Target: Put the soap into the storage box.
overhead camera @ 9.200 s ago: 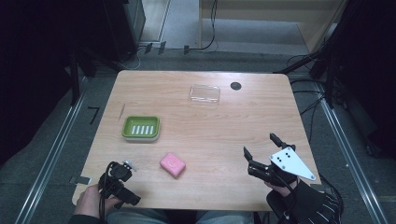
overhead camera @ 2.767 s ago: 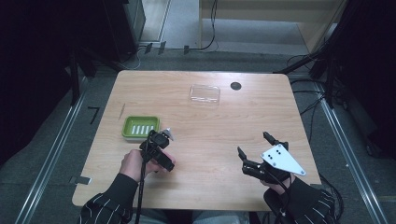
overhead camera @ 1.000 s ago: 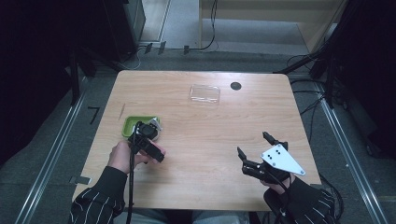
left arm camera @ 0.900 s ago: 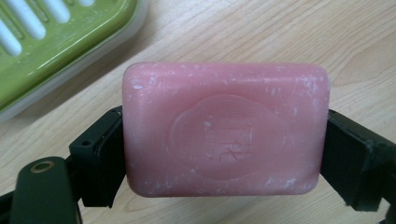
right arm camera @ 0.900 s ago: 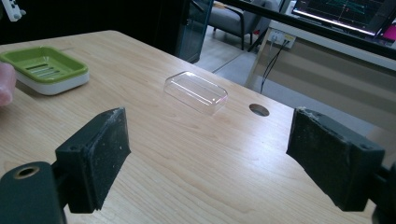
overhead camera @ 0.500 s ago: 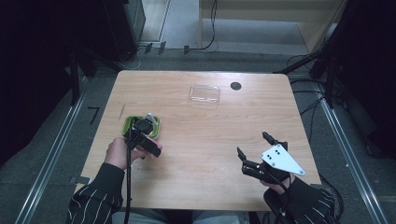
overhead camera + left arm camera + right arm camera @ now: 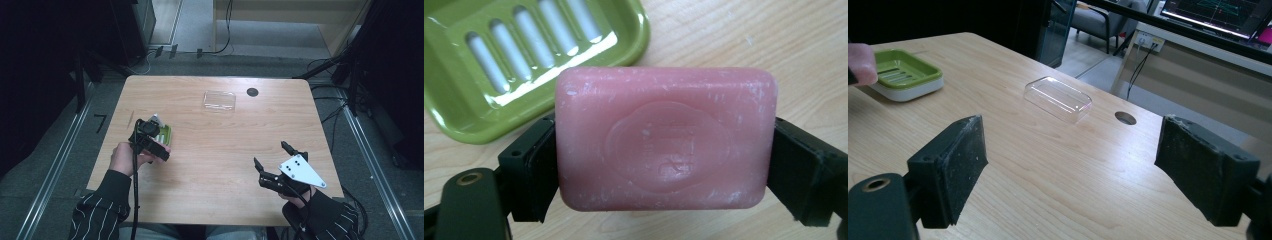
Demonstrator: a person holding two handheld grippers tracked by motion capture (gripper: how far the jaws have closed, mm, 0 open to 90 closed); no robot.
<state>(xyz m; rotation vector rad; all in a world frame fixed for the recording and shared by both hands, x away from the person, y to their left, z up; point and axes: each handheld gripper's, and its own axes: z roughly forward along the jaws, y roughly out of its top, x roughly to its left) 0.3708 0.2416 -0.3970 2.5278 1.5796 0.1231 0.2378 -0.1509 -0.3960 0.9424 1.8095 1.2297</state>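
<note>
Pink soap [image 7: 665, 137] is clamped by the left gripper [image 7: 664, 165].
It is held seemingly just above the green dish [image 7: 519, 60] near the desk's [image 7: 220, 150] left edge; the right gripper [image 7: 1073, 165] is spread empty.

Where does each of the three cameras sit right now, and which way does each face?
High view: above the person's side, looking forward and down on the table; both forearms and grippers enter from below.
Left gripper view: on the left gripper, looking down its jaws at the pink soap beside the green soap dish.
Right gripper view: on the right gripper, looking across the table at the clear lid.
Shared: all three show the dish.
</note>
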